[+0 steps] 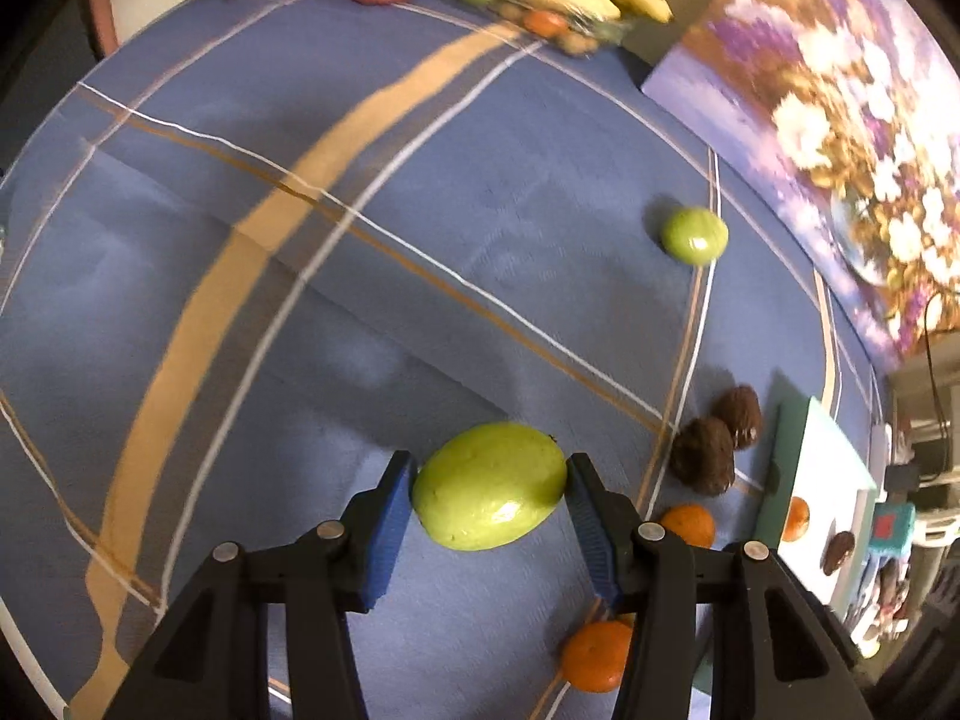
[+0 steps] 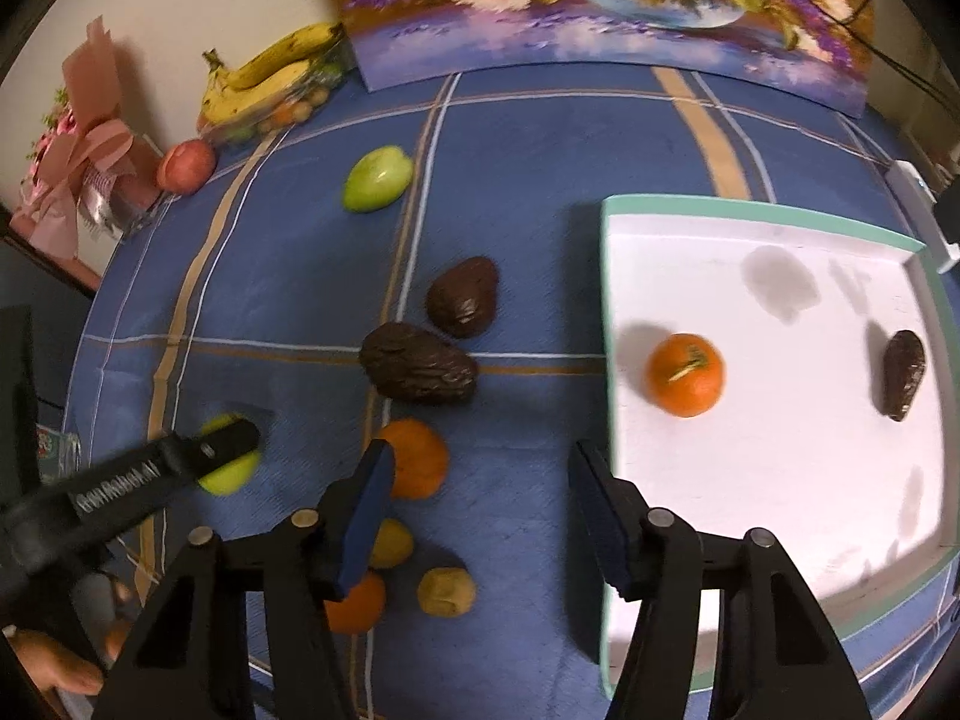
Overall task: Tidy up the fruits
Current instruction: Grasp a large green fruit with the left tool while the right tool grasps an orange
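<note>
In the left wrist view my left gripper (image 1: 489,486) is shut on a large green fruit (image 1: 489,486), its blue pads pressing on both ends. The right wrist view shows the same fruit (image 2: 231,477) at the left, partly under a black finger (image 2: 228,441) of the left gripper. My right gripper (image 2: 480,468) stands open over the blue cloth with nothing between its pads. An orange (image 2: 417,459) lies just beside its left finger. The white tray with the teal rim (image 2: 750,210) is at the right and holds an orange (image 2: 684,375) and a dark avocado (image 2: 903,375).
Two avocados (image 2: 462,297) (image 2: 417,363), a second green fruit (image 2: 378,179), another orange (image 2: 357,603) and two small yellowish fruits (image 2: 390,543) (image 2: 447,591) lie on the cloth. Bananas (image 2: 270,78), a red apple (image 2: 186,165), a pink bouquet (image 2: 90,138) and a painting (image 2: 600,12) line the far edge.
</note>
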Demonstrator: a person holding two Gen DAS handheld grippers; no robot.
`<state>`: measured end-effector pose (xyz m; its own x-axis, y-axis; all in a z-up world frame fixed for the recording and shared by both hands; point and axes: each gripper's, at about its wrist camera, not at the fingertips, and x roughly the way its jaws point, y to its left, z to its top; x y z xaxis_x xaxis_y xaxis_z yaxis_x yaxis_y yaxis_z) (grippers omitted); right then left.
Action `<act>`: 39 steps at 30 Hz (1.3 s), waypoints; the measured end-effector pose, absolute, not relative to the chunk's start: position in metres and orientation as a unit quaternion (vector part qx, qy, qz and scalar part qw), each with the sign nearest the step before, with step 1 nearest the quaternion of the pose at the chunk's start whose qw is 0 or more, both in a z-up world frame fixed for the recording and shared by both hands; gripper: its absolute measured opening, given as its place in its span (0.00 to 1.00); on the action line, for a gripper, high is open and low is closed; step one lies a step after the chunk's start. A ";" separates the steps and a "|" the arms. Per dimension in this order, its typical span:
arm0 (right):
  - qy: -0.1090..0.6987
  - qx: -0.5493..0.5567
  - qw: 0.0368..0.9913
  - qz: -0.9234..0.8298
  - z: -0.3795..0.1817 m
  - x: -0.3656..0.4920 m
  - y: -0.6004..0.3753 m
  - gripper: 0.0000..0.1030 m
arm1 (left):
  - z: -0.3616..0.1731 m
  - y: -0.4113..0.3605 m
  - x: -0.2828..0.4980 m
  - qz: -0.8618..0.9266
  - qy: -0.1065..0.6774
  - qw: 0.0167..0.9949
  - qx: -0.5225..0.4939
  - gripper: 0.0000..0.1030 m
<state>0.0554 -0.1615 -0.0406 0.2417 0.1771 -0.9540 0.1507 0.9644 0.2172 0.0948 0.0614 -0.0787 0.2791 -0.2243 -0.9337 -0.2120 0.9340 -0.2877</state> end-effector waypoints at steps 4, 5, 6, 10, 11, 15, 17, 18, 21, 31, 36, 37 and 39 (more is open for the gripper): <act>0.620 0.125 0.774 0.026 -0.046 0.057 -0.147 0.50 | -0.076 0.068 0.094 -0.003 0.594 0.782 -0.189 0.52; 0.622 0.122 0.773 0.029 -0.048 0.058 -0.144 0.49 | -0.075 0.069 0.096 -0.003 0.594 0.782 -0.189 0.52; 0.624 0.119 0.772 0.033 -0.050 0.058 -0.140 0.48 | -0.075 0.069 0.096 -0.003 0.595 0.781 -0.189 0.52; 0.631 0.108 0.768 0.037 -0.056 0.059 -0.131 0.46 | -0.079 0.067 0.095 -0.003 0.598 0.779 -0.190 0.52; 0.633 0.105 0.766 0.036 -0.059 0.059 -0.129 0.46 | -0.078 0.068 0.094 -0.004 0.598 0.779 -0.190 0.52; 0.641 0.104 0.760 0.036 -0.070 0.064 -0.126 0.43 | -0.078 0.068 0.094 -0.003 0.600 0.778 -0.189 0.52; 0.645 0.104 0.756 0.035 -0.075 0.064 -0.125 0.43 | -0.080 0.069 0.095 -0.003 0.600 0.777 -0.189 0.52; 0.644 0.102 0.757 0.034 -0.077 0.065 -0.124 0.43 | -0.080 0.070 0.095 -0.002 0.601 0.777 -0.190 0.52; 0.642 0.102 0.759 0.035 -0.076 0.066 -0.125 0.42 | -0.082 0.069 0.097 -0.002 0.602 0.776 -0.190 0.52; 0.639 0.105 0.761 0.036 -0.076 0.059 -0.129 0.40 | -0.083 0.069 0.097 0.001 0.603 0.775 -0.189 0.52; 0.637 0.108 0.762 0.040 -0.076 0.060 -0.130 0.35 | -0.083 0.069 0.097 0.002 0.602 0.776 -0.186 0.52; 0.636 0.108 0.763 0.041 -0.076 0.060 -0.130 0.35 | -0.083 0.069 0.097 0.002 0.602 0.777 -0.186 0.52; 0.636 0.109 0.763 0.042 -0.076 0.061 -0.131 0.35 | -0.083 0.069 0.097 0.004 0.602 0.776 -0.186 0.52</act>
<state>0.0608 -0.1310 -0.0764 0.1875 0.2029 -0.9611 0.0744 0.9727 0.2199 0.0971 0.0689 -0.0829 0.2746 -0.2179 -0.9365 -0.2296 0.9309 -0.2840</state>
